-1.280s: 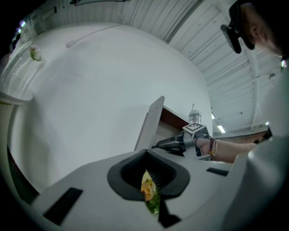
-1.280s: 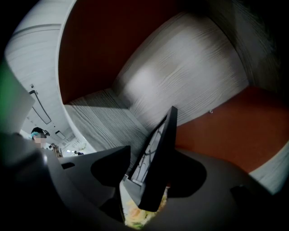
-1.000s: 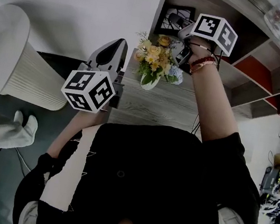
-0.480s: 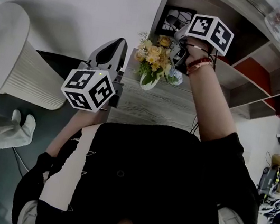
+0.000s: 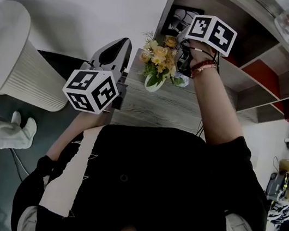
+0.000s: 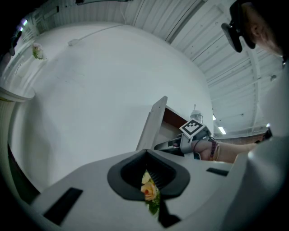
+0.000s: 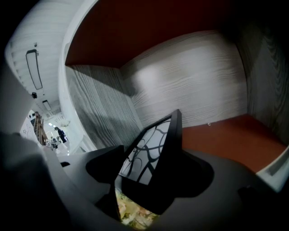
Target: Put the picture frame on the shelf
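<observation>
Seen from above, a person in a dark top stands at a wood-grain bench (image 5: pixel 157 106) and holds a gripper in each hand. The right gripper (image 7: pixel 151 158) reaches up and away into a compartment of the shelf (image 5: pixel 240 74). This compartment has a pale wood-grain back wall and a reddish-brown floor and ceiling.

The picture frame (image 5: pixel 172 12) is inside that compartment, between the right gripper's jaws. It is black-edged, holds a white sheet crossed by curving black lines, and stands tilted on a corner. The jaws have just been opening and now stand wide. A clear gap shows on the left side of the frame, and the right jaw lies close against its dark edge. The jaws hide the frame's lower edge, so whether it rests on the shelf floor cannot be made out.

The left gripper (image 5: pixel 120 47) is held level over the bench's left edge, well apart from the frame. Its jaws are drawn together to a thin slit and hold nothing (a yellow bloom shows through the slit).

A bunch of yellow and white flowers (image 5: pixel 159 59) in a small white vase (image 5: pixel 154 83) stands on the bench between the two grippers, just below the compartment. A tall white ribbed cylinder (image 5: pixel 23 80) stands on the floor to the left.
</observation>
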Demonstrator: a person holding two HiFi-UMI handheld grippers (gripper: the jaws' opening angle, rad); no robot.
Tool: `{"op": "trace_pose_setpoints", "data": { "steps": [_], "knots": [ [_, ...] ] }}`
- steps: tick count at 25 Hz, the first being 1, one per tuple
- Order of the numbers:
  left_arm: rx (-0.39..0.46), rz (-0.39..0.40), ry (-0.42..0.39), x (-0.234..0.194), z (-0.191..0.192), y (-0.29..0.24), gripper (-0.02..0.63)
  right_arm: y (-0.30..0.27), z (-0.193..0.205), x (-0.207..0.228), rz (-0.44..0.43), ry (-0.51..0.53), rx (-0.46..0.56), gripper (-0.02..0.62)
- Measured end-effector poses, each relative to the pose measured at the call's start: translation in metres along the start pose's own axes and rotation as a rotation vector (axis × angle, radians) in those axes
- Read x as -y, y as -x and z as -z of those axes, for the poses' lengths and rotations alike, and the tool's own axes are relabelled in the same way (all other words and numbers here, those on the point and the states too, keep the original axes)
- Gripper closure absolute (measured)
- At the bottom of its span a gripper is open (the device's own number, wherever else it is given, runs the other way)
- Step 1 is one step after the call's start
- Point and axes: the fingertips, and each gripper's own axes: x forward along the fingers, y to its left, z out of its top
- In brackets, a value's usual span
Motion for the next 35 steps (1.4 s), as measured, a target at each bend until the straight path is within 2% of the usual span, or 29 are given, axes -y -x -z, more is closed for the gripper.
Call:
{"op": "trace_pose_setpoints", "data": {
  "steps": [6,11,32,35],
  "knots": [
    [-0.001,-0.001,0.001,0.0,-0.001,0.0,0.594,-0.001,0.001,0.001,0.029,0.049,-0.01,0.267],
    [-0.001,0.0,0.006,-0.001,0.001,0.0,0.594,-0.001,0.001,0.007,0.075,0.12,-0.005,0.21],
    [-0.001,0.006,0.01,0.005,0.002,0.002,0.594,0.0,0.002,0.012,0.109,0.127,-0.003,0.192],
    [-0.002,0.007,0.009,0.006,0.002,0.003,0.594,0.0,0.002,0.016,0.139,0.154,-0.004,0.177]
  ]
}}
